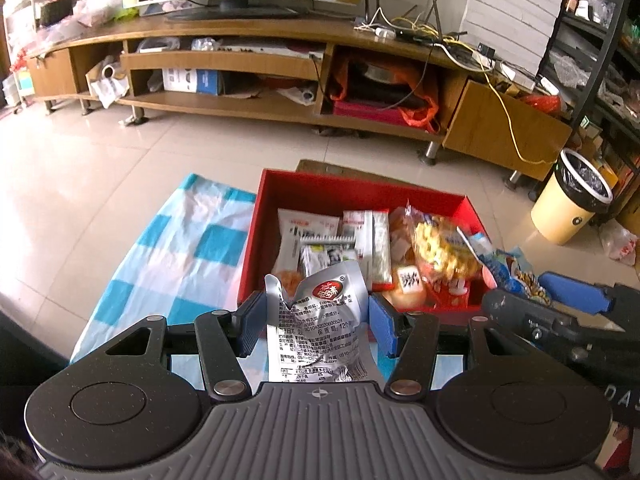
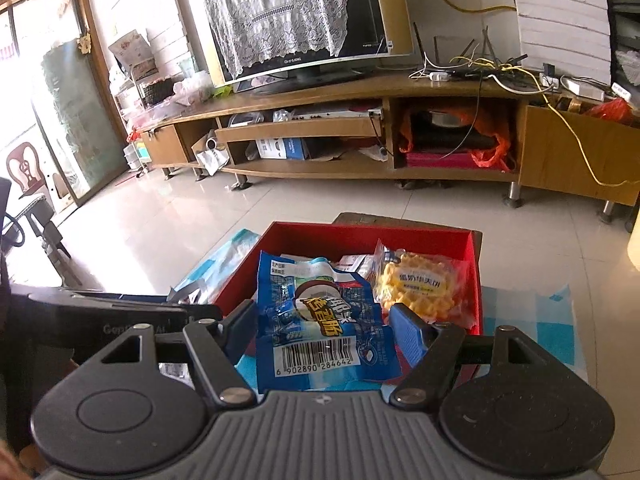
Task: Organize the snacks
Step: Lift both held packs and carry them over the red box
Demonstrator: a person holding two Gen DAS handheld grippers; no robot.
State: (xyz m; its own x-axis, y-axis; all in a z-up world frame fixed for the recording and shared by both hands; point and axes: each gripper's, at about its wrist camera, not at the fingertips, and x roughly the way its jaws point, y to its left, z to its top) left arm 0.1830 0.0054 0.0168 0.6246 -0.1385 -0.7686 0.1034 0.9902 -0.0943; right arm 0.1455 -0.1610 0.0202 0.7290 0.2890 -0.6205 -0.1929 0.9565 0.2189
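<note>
Holding snacks over the red box [image 1: 256,240]: left hand-held gripper [image 1: 316,320] clamps a silver packet [image 1: 320,320]; right hand-held gripper [image 2: 324,332] clamps a blue packet [image 2: 320,320]. Best lowered into free gaps before release, avoiding the waffle pack [image 2: 420,284].

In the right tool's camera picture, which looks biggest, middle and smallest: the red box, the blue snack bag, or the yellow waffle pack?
1. red box
2. blue snack bag, though it is nearest the camera, so it looks bigger than it is
3. yellow waffle pack

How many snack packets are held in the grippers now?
2. A silver packet sits in the left hand-held gripper; a blue packet sits in the right hand-held gripper. Both hang near the red box.
</note>
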